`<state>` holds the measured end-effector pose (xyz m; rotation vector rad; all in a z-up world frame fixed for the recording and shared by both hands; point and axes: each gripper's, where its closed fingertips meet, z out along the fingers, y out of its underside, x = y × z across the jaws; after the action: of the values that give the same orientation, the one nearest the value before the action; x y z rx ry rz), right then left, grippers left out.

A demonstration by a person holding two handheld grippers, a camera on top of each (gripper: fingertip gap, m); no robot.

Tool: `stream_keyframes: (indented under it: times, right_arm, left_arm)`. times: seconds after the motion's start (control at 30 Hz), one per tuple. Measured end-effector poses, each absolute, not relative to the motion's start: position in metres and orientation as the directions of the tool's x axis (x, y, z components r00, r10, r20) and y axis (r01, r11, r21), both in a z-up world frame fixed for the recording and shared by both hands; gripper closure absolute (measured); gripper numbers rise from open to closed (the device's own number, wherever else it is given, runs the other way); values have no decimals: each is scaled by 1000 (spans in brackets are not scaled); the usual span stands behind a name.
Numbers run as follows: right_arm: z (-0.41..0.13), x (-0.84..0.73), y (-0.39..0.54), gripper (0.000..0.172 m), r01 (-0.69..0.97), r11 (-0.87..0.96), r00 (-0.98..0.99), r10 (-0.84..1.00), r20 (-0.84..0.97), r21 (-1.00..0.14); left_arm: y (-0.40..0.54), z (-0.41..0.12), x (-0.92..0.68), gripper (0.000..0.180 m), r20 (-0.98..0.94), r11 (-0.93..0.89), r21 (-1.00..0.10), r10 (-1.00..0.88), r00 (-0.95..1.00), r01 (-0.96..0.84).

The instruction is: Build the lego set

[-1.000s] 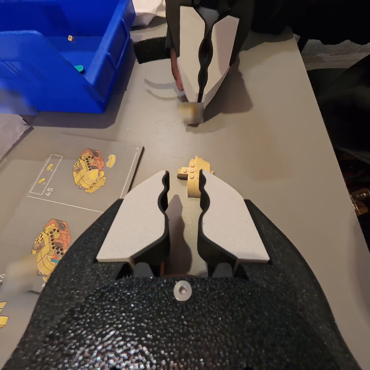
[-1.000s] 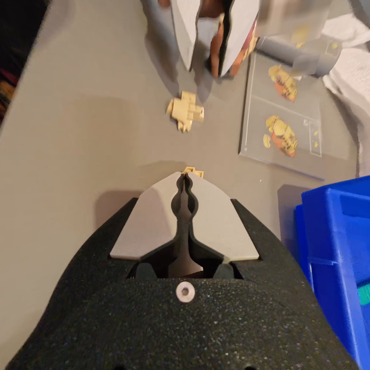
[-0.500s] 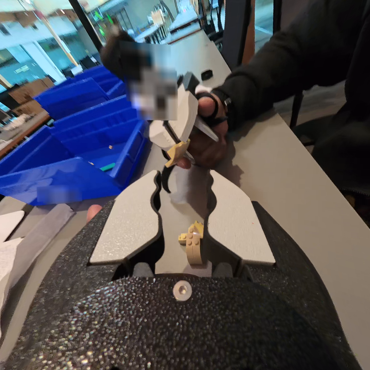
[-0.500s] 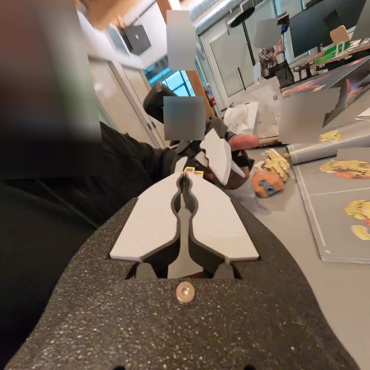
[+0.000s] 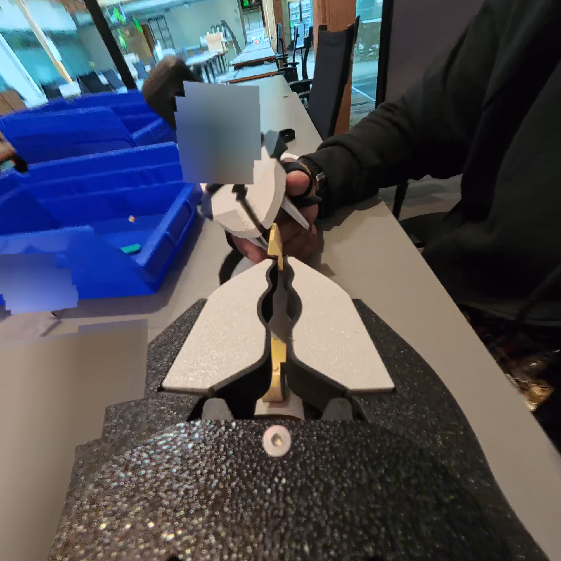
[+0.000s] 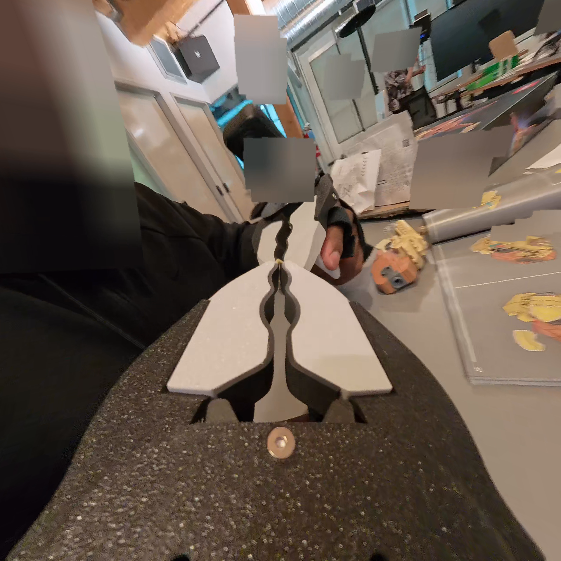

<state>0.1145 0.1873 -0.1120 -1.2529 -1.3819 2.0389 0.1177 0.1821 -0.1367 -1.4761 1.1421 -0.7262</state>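
Left gripper [image 5: 277, 264]: jaws narrow, closed on a tan brick assembly [image 5: 277, 370] that runs back along the slot between the fingers, its front end showing at the tips. Right gripper [image 6: 279, 264]: jaws closed on a small tan piece [image 5: 274, 243], pinched at the very tips. The two grippers meet tip to tip above the grey table [image 5: 394, 288], and the piece touches the assembly's front end. Blue bins [image 5: 100, 194] stand along the table's left side. An orange-and-tan model [image 6: 394, 261] lies beside an instruction sheet [image 6: 501, 318].
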Motion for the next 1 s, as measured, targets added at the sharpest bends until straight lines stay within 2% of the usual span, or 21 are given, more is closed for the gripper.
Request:
stream_keyframes:
  times: [0.07,0.17,0.27,0.33,0.47,0.7,1.0]
  right_arm:
    - [-120,115,193,166,155,-322,-484,799,-356,-934]
    - [-143,118,202,155,176,16,-406,912,-58,-984]
    - [-164,119,203,142,190,368,-404,874,269,-910]
    - [-168,115,201,139,172,504,-415,816,402,-846]
    - [-168,109,186,138,125,576,-477,749,460,-808]
    - [-184,105,173,140,123,743,-500,619,606,-658]
    - [-189,102,161,154,85,787,-510,562,652,-611]
  left_arm:
    - [186,-144,113,178,-21,-84,-960,-930,368,-266]
    - [186,-151,108,178,212,-299,-930,-913,349,-216]
    - [181,-157,104,178,367,-440,-873,-876,313,-210]
    - [178,-163,102,178,418,-495,-836,-853,311,-234]
    - [166,-174,103,178,491,-561,-766,-826,278,-312]
    - [159,-187,104,178,526,-600,-707,-800,289,-374]
    - [148,-196,110,178,517,-578,-688,-815,262,-439]
